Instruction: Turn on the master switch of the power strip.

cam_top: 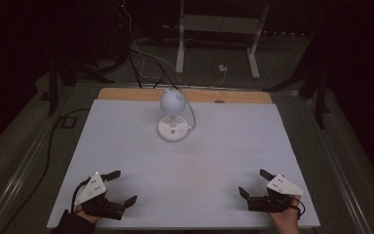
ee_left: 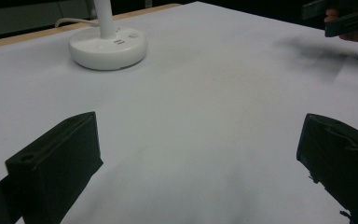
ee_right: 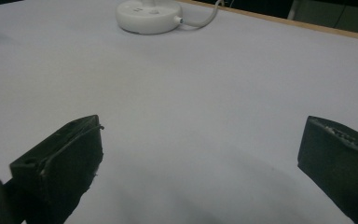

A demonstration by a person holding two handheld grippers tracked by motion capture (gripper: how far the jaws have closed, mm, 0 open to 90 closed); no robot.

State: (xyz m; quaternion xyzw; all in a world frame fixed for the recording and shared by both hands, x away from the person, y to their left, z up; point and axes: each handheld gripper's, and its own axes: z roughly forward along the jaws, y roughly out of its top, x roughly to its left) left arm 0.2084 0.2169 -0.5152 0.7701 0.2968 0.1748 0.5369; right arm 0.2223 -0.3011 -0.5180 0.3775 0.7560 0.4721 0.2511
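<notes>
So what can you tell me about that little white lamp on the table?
The white desk lamp stands upright toward the far middle of the white table, well away from both grippers. It looks like smooth plastic. It has a flat round base with small buttons on top, a thin straight stem and a rounded head with two small ear-like bumps. A white cord leaves the base and curves toward the back edge. It does not look lit. Nothing else touches it.

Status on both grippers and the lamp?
Left gripper and right gripper open, empty, at near edge. Lamp upright at far centre, untouched. Nothing between them.
</notes>
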